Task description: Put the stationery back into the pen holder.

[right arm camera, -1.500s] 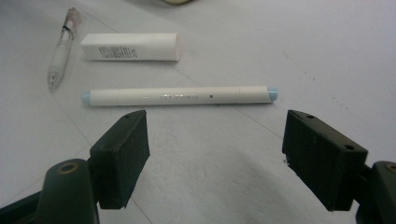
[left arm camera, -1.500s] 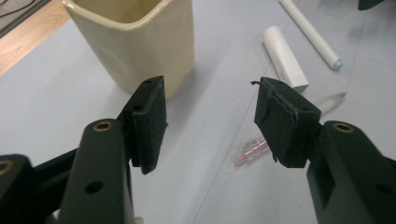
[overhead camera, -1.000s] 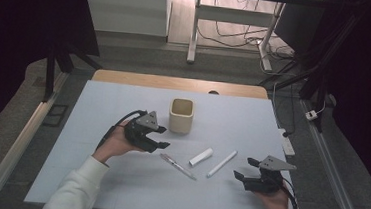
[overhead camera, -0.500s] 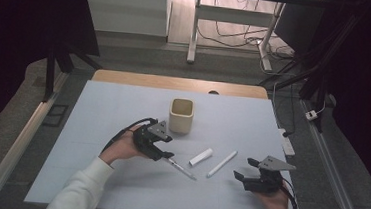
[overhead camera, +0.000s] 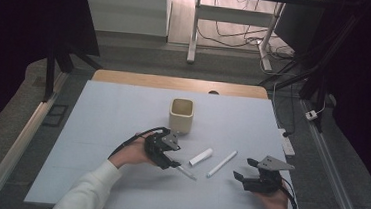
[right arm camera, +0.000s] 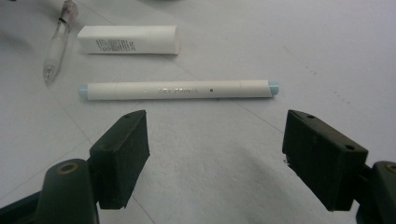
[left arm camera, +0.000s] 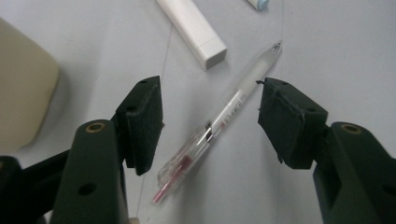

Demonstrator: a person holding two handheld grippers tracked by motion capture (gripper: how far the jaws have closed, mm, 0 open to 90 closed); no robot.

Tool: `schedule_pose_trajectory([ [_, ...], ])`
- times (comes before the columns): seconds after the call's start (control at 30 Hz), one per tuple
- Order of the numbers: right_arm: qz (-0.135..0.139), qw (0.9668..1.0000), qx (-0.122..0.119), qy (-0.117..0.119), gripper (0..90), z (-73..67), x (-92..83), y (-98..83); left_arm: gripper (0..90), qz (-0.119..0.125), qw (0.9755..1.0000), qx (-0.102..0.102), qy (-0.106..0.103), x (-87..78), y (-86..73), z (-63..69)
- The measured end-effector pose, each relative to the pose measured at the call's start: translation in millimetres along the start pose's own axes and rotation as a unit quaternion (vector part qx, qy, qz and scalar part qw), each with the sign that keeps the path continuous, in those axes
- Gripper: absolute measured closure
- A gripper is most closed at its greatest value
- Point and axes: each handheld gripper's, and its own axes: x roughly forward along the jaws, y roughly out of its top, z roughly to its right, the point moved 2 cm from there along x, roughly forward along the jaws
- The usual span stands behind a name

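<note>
High view: table (overhead camera: pixel 112 119) w/ a pale top, and a cream cup (overhead camera: pixel 181 115) standing upright near the middle. Left gripper (overhead camera: pixel 171 161) sits just in front of the cup, down low over the pen (overhead camera: pixel 186 173); right gripper (overhead camera: pixel 241 169) is off at the right edge, well apart from it. Between them lie a short white stick (overhead camera: pixel 201 157) and a longer white marker (overhead camera: pixel 221 163), both slanted, close but not touching.

Left gripper view: jaws spread wide, one pad each side of the clear pen (left arm camera: pixel 219 121) (red ink inside), which lies flat on the table btw them. Pads aren't pressing on it, there's a gap on both sides. Stick's end (left arm camera: pixel 194 28) is just past the pen tip, cup edge (left arm camera: pixel 23 88) off to the left.

Right gripper view: jaws also released, nothing btw them. Marker (right arm camera: pixel 177 89) w/ pale blue ends lies crosswise just ahead, stick (right arm camera: pixel 128 39) behind it, pen (right arm camera: pixel 57 46) further left.
</note>
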Motion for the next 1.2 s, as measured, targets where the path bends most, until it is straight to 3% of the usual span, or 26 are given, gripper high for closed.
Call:
schedule_pose_trajectory([
  [0.5, -0.003, 1.0000, -0.002, -0.001, 22.6, -0.2, 0.7, -0.5, 38.4, -0.032, 0.9990, 0.020, -0.025, 28.0, 7.6, 9.1],
  [0.8, -0.002, 1.0000, -0.002, 0.000, 22.6, 0.0, -0.1, -0.3, 39.3, -0.054, 0.9971, 0.041, -0.034, 37.2, 9.9, 12.3],
  [1.2, -0.002, 1.0000, -0.003, -0.002, 22.6, -0.1, 0.2, -0.4, 53.3, -0.065, 0.9943, 0.067, -0.051, 40.9, 10.6, 15.9],
])
